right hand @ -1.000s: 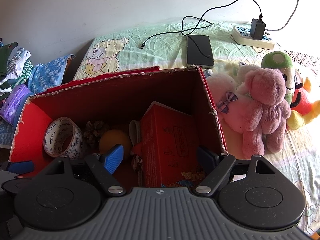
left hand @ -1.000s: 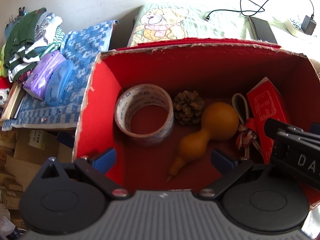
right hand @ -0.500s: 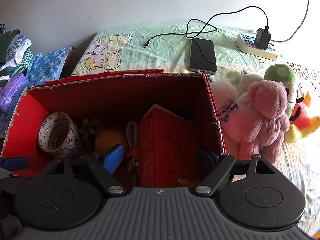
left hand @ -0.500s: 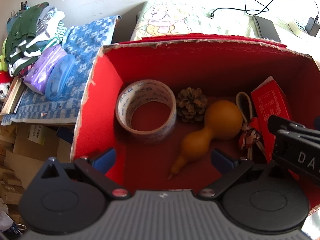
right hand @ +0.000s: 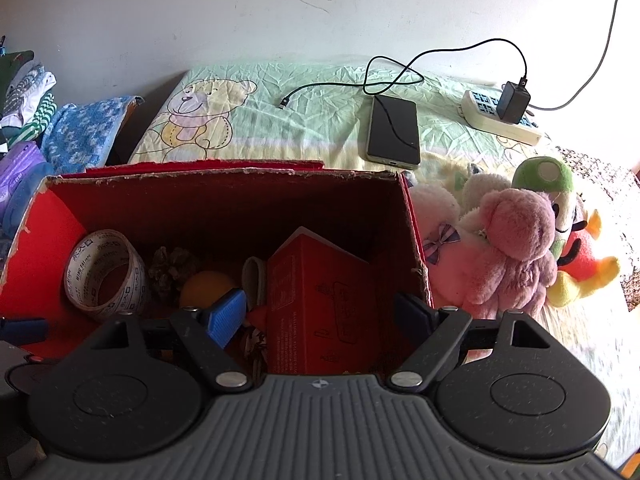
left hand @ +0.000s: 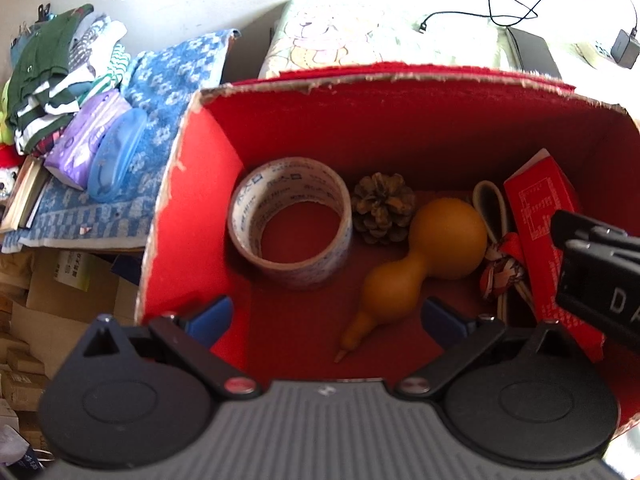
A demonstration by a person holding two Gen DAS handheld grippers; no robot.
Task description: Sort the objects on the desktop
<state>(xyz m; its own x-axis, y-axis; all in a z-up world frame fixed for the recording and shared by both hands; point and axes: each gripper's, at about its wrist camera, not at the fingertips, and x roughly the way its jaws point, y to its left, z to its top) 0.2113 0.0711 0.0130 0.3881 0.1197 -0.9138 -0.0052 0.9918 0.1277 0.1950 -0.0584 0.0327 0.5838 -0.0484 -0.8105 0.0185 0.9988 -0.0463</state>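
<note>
Gourd (right hand: 206, 286) sits half hidden behind right hand-held gripper (right hand: 320, 314); both hand-held grippers gape empty.

Tape roll (right hand: 105, 276): blue print repeated around the band at 9 o'clock in the red box; "WING TAI TAPE" just readable in the right wrist view, with characters too small to read.
Tape roll, left wrist view (left hand: 291, 221): same blue print, illegible.
Black housing (left hand: 600, 280): white letters "DA" at 3 o'clock, cut off by the edge.
Red carton (right hand: 320, 304): dark line drawings and fine print on the side, unreadable.
Cardboard carton (left hand: 74, 272): printed label at 9 o'clock, blurred.
</note>
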